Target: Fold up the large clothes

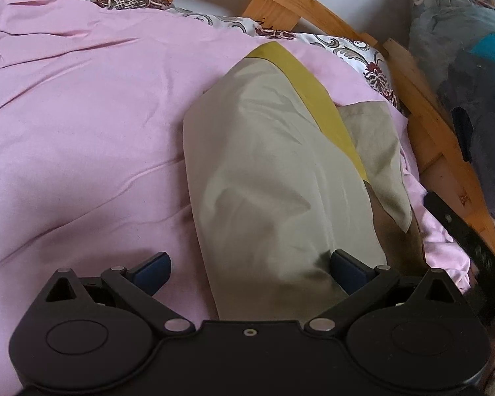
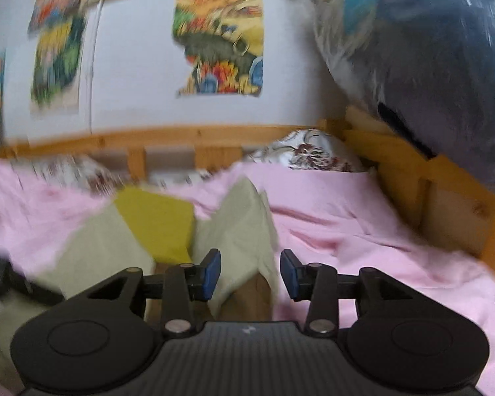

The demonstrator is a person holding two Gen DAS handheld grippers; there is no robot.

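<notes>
A beige garment [image 1: 264, 181] with a mustard-yellow band [image 1: 313, 99] lies folded lengthwise on the pink bed sheet [image 1: 82, 115]. My left gripper [image 1: 249, 270] hangs over its near end, open wide. Its right fingertip [image 1: 346, 270] is over the beige cloth and its left one is over the sheet, with nothing pinched. In the blurred right wrist view the same garment [image 2: 237, 227] and its yellow band [image 2: 158, 221] lie ahead. My right gripper [image 2: 250, 274] is open. Cloth shows beyond the gap, but the pads do not press on it.
A wooden bed frame [image 1: 422, 105] runs along the far and right sides. Flower-patterned bedding [image 1: 356, 52] lies against it. A clear plastic bag of dark clothes [image 1: 462, 66] sits beyond the rail. Colourful posters [image 2: 217, 39] hang on the wall.
</notes>
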